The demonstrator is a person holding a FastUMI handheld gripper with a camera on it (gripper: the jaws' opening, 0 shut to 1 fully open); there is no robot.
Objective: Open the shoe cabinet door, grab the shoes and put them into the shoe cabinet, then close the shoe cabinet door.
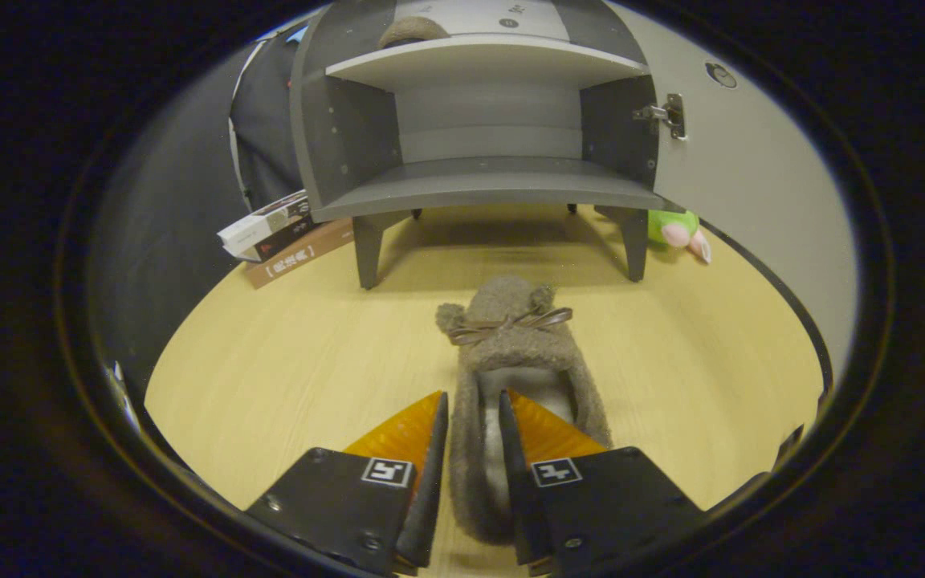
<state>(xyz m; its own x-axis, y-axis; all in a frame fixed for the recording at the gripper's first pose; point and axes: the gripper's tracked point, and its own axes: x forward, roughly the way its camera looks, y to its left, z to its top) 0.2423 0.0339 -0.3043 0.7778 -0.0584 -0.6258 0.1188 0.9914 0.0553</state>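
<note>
The heel end of the fuzzy slipper (511,377) drops out of sight between the tongs (474,421), so how firmly its left side wall is pinched cannot be told. On the cabinet (478,120)'s upper shelf (486,60), a second brown fuzzy thing (413,30) shows as a rounded top cut off by the shelf's front edge. The cabinet's top is cut off. A green and pink plush toy (678,230) is partly hidden behind the cabinet's right leg. Lettering on the stacked books (282,237) at left is too small to read.
</note>
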